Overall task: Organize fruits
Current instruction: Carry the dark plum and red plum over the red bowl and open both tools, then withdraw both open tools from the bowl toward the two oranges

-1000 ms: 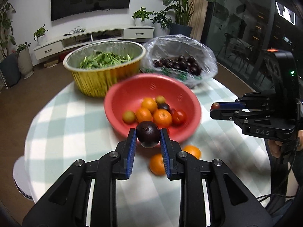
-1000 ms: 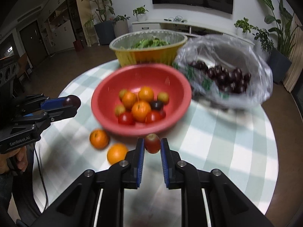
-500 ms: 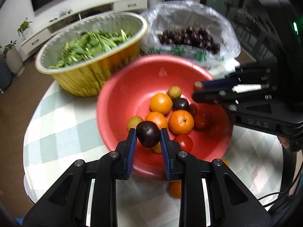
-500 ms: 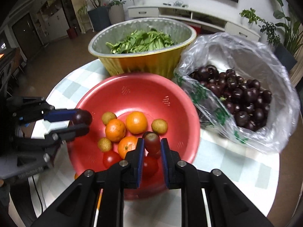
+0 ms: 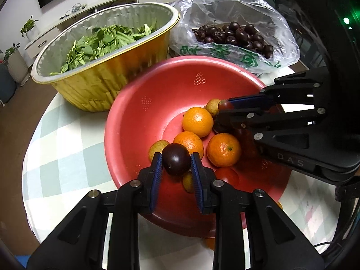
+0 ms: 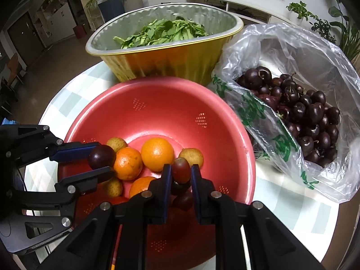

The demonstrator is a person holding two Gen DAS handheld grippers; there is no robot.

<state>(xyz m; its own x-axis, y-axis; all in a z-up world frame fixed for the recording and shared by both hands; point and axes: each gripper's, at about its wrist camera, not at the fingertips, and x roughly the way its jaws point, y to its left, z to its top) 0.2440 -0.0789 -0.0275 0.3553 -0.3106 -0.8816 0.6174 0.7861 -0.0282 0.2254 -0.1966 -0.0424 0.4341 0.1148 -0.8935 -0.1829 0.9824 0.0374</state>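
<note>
Dark plum (image 5: 176, 162) and seemingly red fruit (image 6: 181, 170) over red bowl (image 5: 135, 121)

Each black gripper (image 5: 176, 168) has blue finger pads (image 5: 156, 175), silver screws and white "DAS" lettering.

The left wrist view looks steeply down along its own tool (image 5: 176, 165), from close above the near rim of the red bowl (image 5: 157, 103), facing the gold foil tub (image 5: 101, 85) and the bag of cherries (image 5: 236, 36) at the far side of the worktop (image 5: 56, 157). The right wrist view sits just as near and as steeply tilted behind the right tool (image 6: 181, 173), over the same red bowl (image 6: 168, 103), with the foil tub (image 6: 168, 60) ahead and the bag (image 6: 292, 103) to its right. Both views share the bowl, tub, bag and checked worktop (image 6: 74, 94), and each catches the other tool entering from the side: the right tool (image 5: 221, 109) from the right edge, the left tool (image 6: 101, 157) from the left edge.
</note>
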